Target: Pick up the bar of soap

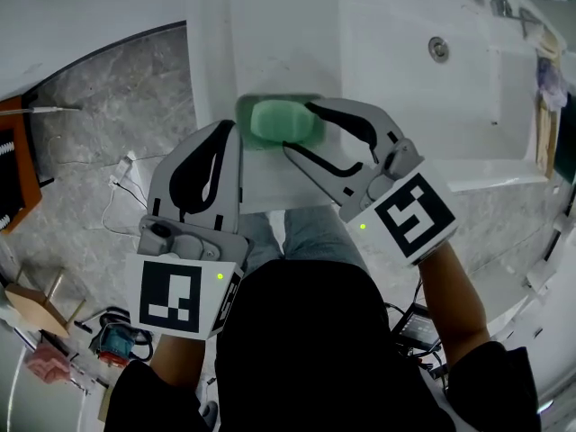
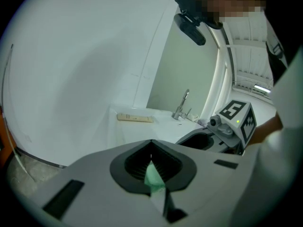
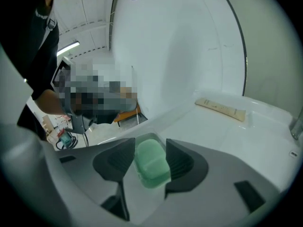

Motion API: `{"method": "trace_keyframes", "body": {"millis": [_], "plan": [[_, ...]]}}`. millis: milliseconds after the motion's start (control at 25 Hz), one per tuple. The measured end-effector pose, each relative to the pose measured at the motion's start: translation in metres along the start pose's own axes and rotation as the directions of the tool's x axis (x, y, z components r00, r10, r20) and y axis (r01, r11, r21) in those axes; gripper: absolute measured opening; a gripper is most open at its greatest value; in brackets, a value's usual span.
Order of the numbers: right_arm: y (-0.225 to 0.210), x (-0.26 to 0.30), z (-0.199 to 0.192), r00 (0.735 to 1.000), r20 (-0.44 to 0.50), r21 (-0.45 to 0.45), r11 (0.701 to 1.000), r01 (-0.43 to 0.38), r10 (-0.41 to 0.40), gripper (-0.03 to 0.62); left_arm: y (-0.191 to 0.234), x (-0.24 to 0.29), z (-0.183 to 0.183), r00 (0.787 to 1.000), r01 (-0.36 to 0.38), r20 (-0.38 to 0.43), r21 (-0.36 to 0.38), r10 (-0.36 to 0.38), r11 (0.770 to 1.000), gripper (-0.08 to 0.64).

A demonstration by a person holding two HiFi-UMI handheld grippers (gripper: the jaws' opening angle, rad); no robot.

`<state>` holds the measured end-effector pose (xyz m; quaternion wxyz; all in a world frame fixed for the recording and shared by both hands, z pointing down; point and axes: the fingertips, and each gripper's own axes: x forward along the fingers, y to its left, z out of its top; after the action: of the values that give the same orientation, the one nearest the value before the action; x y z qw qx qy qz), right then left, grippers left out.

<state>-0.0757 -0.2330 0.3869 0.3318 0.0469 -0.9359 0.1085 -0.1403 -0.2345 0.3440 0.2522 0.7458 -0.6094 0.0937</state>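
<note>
Right gripper point(image 1: 299, 128) point(image 3: 150, 150) astride the pale green bar of soap point(image 1: 283, 121) point(image 3: 152, 163), left gripper point(image 1: 232, 129) point(image 2: 151, 143) alongside.
The soap lies in a translucent green plastic dish point(image 1: 241, 113) point(image 3: 144, 137) on a glossy white ledge point(image 1: 288, 43). The right jaws stand apart on either side of the bar without pressing on it. The left jaws are together, tips at the dish's left edge.
</note>
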Motion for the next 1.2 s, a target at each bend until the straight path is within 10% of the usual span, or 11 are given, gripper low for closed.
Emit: {"method": "trace_keyframes", "body": {"millis": [840, 1200], "plan": [[0.0, 0.041, -0.022, 0.958, -0.275, -0.18, 0.983, 0.035, -0.085, 0.233, 0.018, 0.004, -0.008, 0.999, -0.032, -0.043, -0.037, 0.031, 0.999, 0.006], [0.004, 0.042, -0.034, 0.891, -0.447, -0.193, 0.981, -0.009, -0.08, 0.229, 0.014, 0.006, -0.008, 0.999, -0.033, -0.041, -0.054, 0.031, 0.998, 0.006]]}}
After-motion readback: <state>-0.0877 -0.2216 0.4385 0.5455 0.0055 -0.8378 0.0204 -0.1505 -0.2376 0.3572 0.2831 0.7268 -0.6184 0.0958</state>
